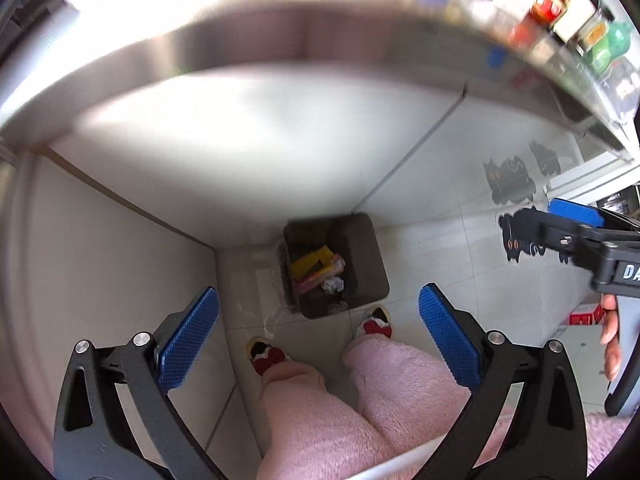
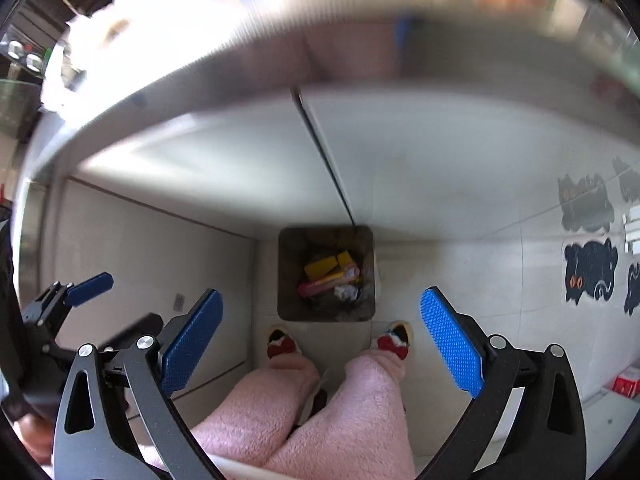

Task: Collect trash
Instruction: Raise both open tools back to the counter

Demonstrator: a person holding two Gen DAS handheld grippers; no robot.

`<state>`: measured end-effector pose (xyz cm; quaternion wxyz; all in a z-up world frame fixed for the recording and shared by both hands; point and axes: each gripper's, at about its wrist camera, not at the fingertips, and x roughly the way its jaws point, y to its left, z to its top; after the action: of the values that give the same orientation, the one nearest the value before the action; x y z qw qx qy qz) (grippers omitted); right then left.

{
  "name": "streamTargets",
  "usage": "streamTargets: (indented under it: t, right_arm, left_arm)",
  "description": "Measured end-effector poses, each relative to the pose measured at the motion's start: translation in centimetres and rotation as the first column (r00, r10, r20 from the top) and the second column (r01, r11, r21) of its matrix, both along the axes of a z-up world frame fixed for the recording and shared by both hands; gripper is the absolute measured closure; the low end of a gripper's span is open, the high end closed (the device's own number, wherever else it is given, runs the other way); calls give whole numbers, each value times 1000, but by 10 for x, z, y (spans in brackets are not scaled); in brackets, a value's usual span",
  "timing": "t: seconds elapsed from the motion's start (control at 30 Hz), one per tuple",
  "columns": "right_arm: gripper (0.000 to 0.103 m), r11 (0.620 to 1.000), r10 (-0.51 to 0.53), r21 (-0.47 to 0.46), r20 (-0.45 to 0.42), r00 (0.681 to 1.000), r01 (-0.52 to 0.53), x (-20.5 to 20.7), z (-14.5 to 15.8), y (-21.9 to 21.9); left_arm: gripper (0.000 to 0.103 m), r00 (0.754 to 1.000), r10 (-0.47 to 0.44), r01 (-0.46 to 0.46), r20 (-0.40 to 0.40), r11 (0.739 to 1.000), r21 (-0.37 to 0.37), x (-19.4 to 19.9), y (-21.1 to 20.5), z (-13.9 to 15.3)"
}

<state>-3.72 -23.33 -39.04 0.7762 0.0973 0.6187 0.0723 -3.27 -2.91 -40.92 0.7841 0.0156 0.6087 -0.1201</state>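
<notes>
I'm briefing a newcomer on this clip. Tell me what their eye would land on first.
First the dark square trash bin on the pale floor against the cabinet, with yellow and pink wrappers and a crumpled white wad inside. Next the left gripper and right gripper, both spread wide and empty above it, blue fingers flanking the bin. Below, pink fleece legs and red-bowed slippers stand just before the bin.

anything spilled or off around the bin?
Nothing stands out. The bin stands upright on the floor against the cabinet, with the trash inside it: yellow pieces, a pink wrapper, a crumpled paper. No litter shows on the tiles beside it. Left gripper and right gripper are both open and empty.
</notes>
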Motion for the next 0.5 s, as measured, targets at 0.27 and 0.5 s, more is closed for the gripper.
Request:
streamTargets:
  t: [0.27,0.5]
  right_arm:
    - [4,998,-38,-40,205,978,47,7,88,-24]
    - [4,993,-87,-50,310,947,108,44,127,-43]
  left_arm:
    - [8,983,70,-67,168,998,-22,14,31,86]
    - [8,949,136,-136,285,990,-20,54,60,139]
